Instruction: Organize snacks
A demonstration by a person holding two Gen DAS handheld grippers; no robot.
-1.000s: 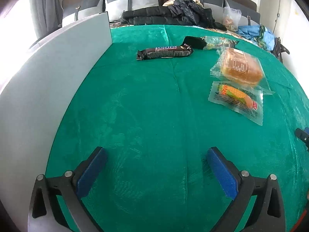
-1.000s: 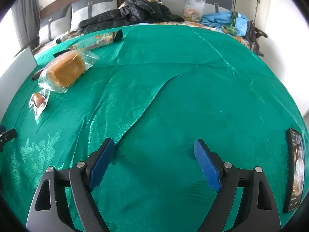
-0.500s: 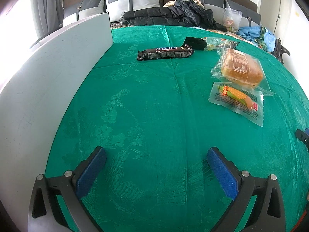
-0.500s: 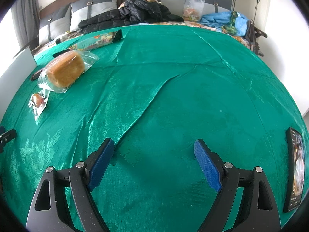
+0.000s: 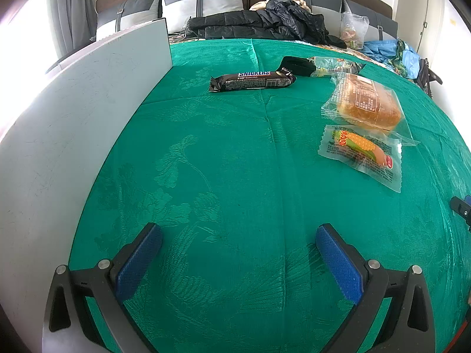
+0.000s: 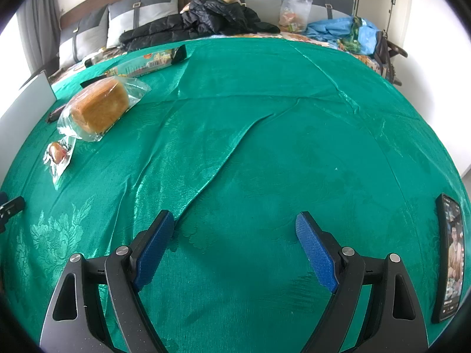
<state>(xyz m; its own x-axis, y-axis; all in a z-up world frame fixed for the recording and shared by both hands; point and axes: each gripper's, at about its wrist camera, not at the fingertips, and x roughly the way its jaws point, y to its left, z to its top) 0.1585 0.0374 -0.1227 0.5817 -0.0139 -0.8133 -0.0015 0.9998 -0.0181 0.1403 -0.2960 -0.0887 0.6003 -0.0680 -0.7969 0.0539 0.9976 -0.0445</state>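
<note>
- The green cloth (image 5: 235, 161) covers the bench; a white-grey panel (image 5: 73, 123) stands upright along its left edge in the left wrist view.
- Beyond the cloth's far edge lie a black jacket (image 6: 206, 20), a clear plastic bag (image 6: 294, 8) and a blue bundle (image 6: 338, 29), in front of grey cushions.
- A phone (image 6: 450, 256) lies flat, screen up, at the cloth's right edge in the right wrist view.
- The left tongs (image 5: 238, 247) stand wide open with only cloth between the blue pads, tilted down toward it.
- The right tongs (image 6: 235, 235) are likewise spread wide and empty, angled down over a long crease in the cloth.
- The Snickers bar (image 5: 253, 81) lies toward the cloth's far side, well ahead of the left tongs.
- Just right of the bar is a long packet with a black end (image 5: 318, 66).
- The bagged bread loaf (image 5: 368, 103) lies nearer than that packet, on the cloth's right half in the left wrist view.
- The corn-print snack packet (image 5: 362, 153) touches the loaf's bag on its near side, ahead and right of the left tongs.
- From the right tongs, the loaf and packet sit far left and well apart.
</note>
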